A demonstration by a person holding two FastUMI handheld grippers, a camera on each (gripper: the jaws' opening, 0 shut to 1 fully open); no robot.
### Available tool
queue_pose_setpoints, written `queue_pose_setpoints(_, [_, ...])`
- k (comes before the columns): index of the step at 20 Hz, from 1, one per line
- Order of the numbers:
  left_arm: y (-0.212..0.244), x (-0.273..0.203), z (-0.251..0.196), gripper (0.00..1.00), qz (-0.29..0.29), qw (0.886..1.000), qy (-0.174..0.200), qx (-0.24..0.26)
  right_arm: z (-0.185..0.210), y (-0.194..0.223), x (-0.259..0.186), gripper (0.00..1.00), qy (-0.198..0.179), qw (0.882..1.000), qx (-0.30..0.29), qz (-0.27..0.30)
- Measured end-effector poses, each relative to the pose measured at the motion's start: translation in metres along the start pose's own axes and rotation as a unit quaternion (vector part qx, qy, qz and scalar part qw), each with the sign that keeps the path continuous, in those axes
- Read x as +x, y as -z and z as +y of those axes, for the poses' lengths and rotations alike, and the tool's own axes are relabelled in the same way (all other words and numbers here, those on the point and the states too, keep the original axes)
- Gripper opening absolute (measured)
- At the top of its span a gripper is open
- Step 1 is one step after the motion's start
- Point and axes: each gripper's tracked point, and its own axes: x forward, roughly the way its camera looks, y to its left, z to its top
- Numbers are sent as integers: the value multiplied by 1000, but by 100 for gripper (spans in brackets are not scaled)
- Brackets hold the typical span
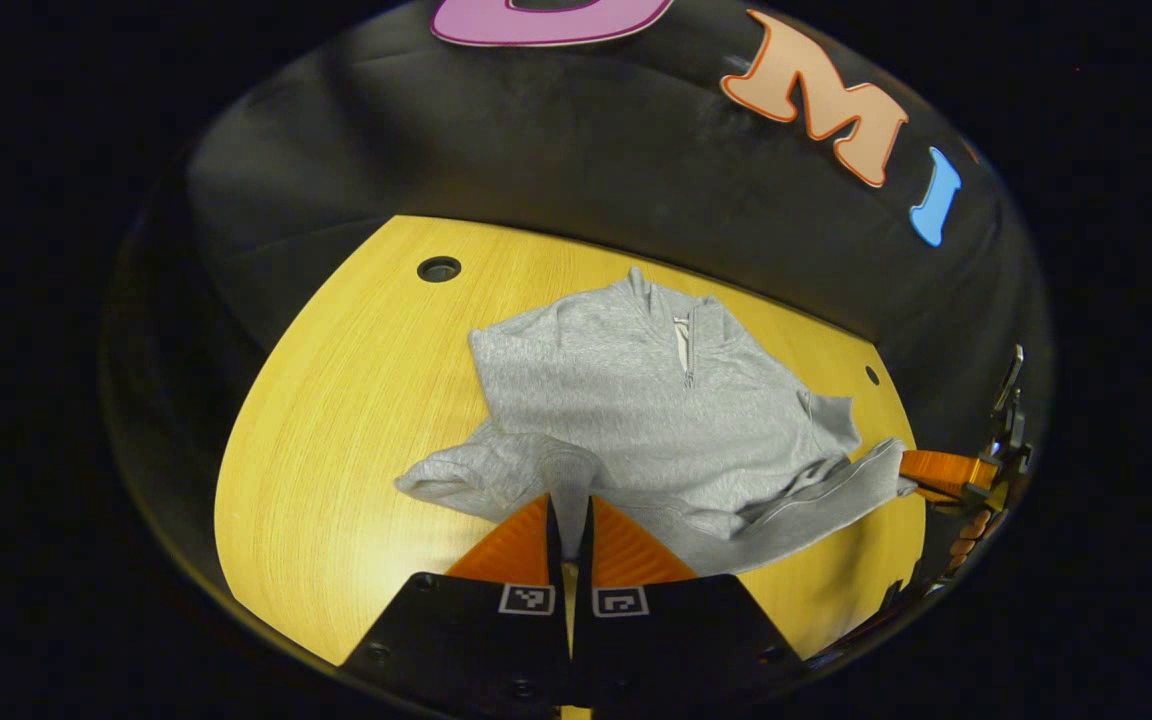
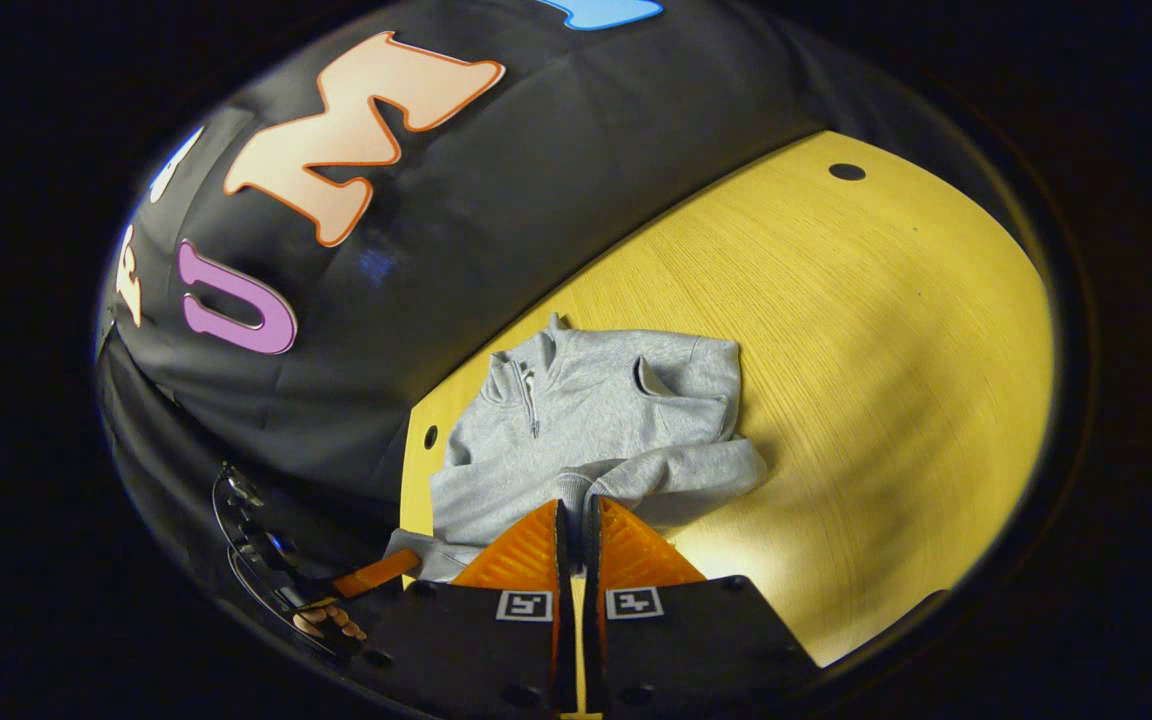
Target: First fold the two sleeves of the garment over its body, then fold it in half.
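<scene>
On the yellow worktop [image 1: 336, 400] the grey sweatshirt [image 1: 636, 400] lies collar toward the booth wall. My left gripper [image 1: 568, 515] is pinched closed on a sleeve cuff [image 1: 566, 470]; my right gripper [image 2: 576, 520] is clamped on the other cuff [image 2: 576, 485]. I judge both holds shallow: a quick pull could slip a cuff free, or drag the whole body across the worktop and skew the fold. A bunched sleeve may land crooked. I can read no brand or label on the sweatshirt; each gripper bears only square coded markers.
</scene>
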Motion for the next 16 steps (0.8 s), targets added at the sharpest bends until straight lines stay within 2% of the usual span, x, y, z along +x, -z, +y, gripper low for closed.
queue_pose_setpoints(6, [-4, 33, 8, 0, 50, 998, 6, -40, -12, 0, 42, 2, 34, 999, 33, 20])
queue_pose_setpoints(7, [-4, 37, 8, 2, 55, 998, 5, -36, -14, 0, 48, 8, 40, 998, 31, 22])
queue_pose_setpoints(9, [-9, 46, 7, 5, 60, 998, 7, -26, -16, -1, 59, 8, 51, 998, 35, 22])
queue_pose_setpoints(11, [-12, 52, 6, 10, 66, 997, 9, -24, -19, -2, 68, 13, 64, 997, 36, 20])
queue_pose_setpoints(12, [-14, 53, 8, 11, 66, 997, 3, -27, -18, -5, 71, 21, 69, 997, 33, 14])
queue_pose_setpoints(13, [-18, 55, 10, 16, 59, 998, -1, -36, -18, -11, 71, 31, 74, 997, 26, 2])
queue_pose_setpoints(14, [-25, 57, 11, 24, 46, 998, -5, -51, -14, -17, 71, 35, 72, 997, 21, -13])
queue_pose_setpoints(15, [-30, 54, 10, 53, 30, 998, -10, -58, -9, -25, 66, 43, 69, 997, 15, -30])
queue_pose_setpoints(16, [-37, 53, 13, 65, 12, 998, -19, -60, -9, -32, 63, 62, 73, 996, 2, -49])
